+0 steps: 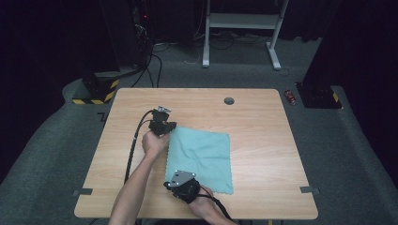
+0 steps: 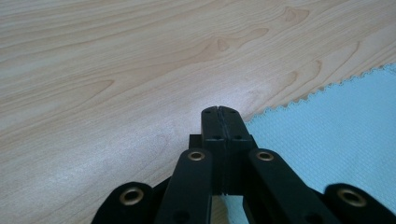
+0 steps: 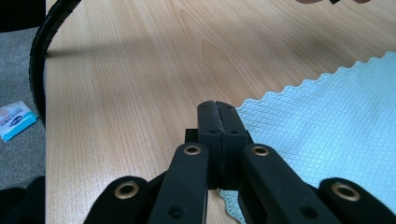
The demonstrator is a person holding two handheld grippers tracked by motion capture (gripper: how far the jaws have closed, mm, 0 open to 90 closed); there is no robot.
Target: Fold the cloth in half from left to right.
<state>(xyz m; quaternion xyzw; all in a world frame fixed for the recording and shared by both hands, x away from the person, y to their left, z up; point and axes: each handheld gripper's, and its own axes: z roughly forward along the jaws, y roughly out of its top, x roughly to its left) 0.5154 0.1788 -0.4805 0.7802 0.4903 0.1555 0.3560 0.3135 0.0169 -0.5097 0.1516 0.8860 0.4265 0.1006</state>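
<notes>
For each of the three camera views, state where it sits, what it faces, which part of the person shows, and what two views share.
High view: above the table, looking down; forearms, left gripper, right gripper.
Left gripper view: rides the left gripper; faces wood.
Right gripper view: rides the right gripper; faces wood, cable.
Shared: the teal cloth edge.

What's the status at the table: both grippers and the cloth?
Left gripper shut at cloth's far left corner. Right gripper shut at its near left corner. Cloth flat on table, nothing in the way.
</notes>
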